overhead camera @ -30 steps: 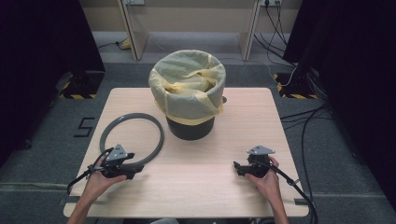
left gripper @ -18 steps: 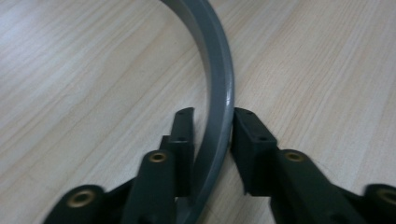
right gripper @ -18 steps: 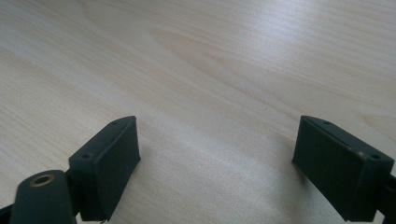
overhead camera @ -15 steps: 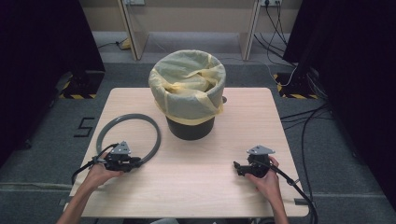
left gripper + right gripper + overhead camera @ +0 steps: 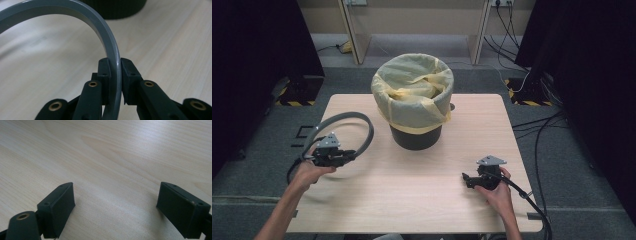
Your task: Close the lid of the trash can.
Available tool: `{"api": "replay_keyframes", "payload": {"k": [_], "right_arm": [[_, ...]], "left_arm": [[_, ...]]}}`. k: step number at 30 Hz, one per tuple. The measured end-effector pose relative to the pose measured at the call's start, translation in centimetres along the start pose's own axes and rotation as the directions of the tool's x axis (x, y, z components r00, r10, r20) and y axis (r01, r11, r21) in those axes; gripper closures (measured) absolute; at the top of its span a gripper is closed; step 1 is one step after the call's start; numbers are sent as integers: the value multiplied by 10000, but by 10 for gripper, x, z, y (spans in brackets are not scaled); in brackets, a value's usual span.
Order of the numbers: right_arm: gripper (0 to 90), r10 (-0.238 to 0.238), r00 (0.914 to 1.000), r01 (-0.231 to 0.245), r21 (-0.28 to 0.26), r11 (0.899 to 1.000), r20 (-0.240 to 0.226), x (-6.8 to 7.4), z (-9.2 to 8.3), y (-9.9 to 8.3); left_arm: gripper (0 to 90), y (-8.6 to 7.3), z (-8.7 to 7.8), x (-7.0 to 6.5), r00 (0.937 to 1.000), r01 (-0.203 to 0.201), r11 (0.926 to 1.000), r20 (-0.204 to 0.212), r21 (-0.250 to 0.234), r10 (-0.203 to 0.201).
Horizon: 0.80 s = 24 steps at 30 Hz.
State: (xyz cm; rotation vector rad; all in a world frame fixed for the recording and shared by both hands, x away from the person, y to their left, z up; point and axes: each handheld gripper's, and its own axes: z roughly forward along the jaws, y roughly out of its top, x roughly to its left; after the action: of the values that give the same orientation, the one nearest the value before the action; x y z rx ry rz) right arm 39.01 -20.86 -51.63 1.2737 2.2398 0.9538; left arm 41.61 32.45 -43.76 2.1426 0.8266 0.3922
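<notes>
A grey plastic ring (image 5: 347, 115) hangs tilted above the left side of the wooden table (image 5: 422, 200), with one part of it raised. My left gripper (image 5: 349, 156) is shut on its near rim; the jaws have just been closing, and the ring's band (image 5: 100, 22) is pinched between both pads (image 5: 104, 70). Near the front right of the table my right gripper (image 5: 468, 180) rests low and open. Bare wood lies between its two pads (image 5: 60, 207).
A black bin lined with a pale yellow bag (image 5: 414, 90) stands at the table's back middle, just right of the ring. Dark cabinets and floor cables flank the table. Each gripper trails a cable toward the front edge.
The left gripper closed on the ring's near rim and lifted it off the table, moving up and away from the front edge. The right gripper stayed put.
</notes>
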Motion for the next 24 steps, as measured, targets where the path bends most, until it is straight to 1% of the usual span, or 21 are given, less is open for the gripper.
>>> {"api": "replay_keyframes", "payload": {"k": [3,5,7,8,10,11,12,13,14,16,17,18,19,20,21,23,24], "right_arm": [[153,43,10000,-43,8,10000,-13,0,0,0],[153,3,10000,-3,8,10000,-17,-1,0,0],[153,14,10000,-14,10,10000,-12,-1,0,0],[153,9,10000,-9,8,10000,-13,-1,0,0],[153,17,10000,-17,-13,10000,-4,-1,0,0],[153,19,10000,-19,-16,10000,2,-1,0,0],[153,22,10000,-22,-11,10000,8,-1,0,0],[153,44,10000,-44,-6,10000,15,-1,0,0],[153,26,10000,-26,-20,10000,18,-1,0,0],[153,55,10000,-55,-23,10000,33,-2,1,0],[153,37,10000,-37,-29,10000,43,-2,1,0],[153,38,10000,-38,-29,10000,44,-2,1,0],[153,57,10000,-57,-38,10000,42,-2,1,0],[153,53,10000,-53,-31,10000,40,-2,1,0],[154,51,10000,-50,-35,10000,42,-2,1,0],[154,57,10000,-57,-35,10000,47,-2,1,0],[154,58,10000,-58,-35,10000,46,-2,1,0]], "left_arm": [[788,19,-16,8,9998,-82,9993,-160,-364,76],[788,34,-28,14,9998,-65,9980,-206,-635,52],[788,50,-40,21,9994,61,9947,-338,-1026,-96],[788,61,-49,25,9993,10,9933,-366,-1158,-53],[788,81,-61,29,9988,-66,9902,-483,-1393,-2],[788,89,-65,30,9984,-154,9894,-569,-1443,72],[788,102,-71,31,9972,-327,9884,-707,-1482,224],[788,110,-75,31,9964,-469,9879,-761,-1480,359],[788,123,-80,30,9953,-577,9857,-861,-1582,444],[789,141,-84,28,9946,-755,9844,-823,-1591,630],[789,152,-86,27,9928,-931,9811,-909,-1697,785],[790,162,-87,25,9939,-895,9817,-787,-1679,772],[790,175,-86,21,9936,-993,9802,-699,-1715,885],[790,182,-85,19,9933,-1044,9792,-664,-1737,941],[790,195,-83,14,9925,-1168,9779,-552,-1732,1087],[790,211,-78,6,9899,-1412,9760,-360,-1660,1371],[790,219,-74,1,9875,-1576,9742,-259,-1616,1555]]}}
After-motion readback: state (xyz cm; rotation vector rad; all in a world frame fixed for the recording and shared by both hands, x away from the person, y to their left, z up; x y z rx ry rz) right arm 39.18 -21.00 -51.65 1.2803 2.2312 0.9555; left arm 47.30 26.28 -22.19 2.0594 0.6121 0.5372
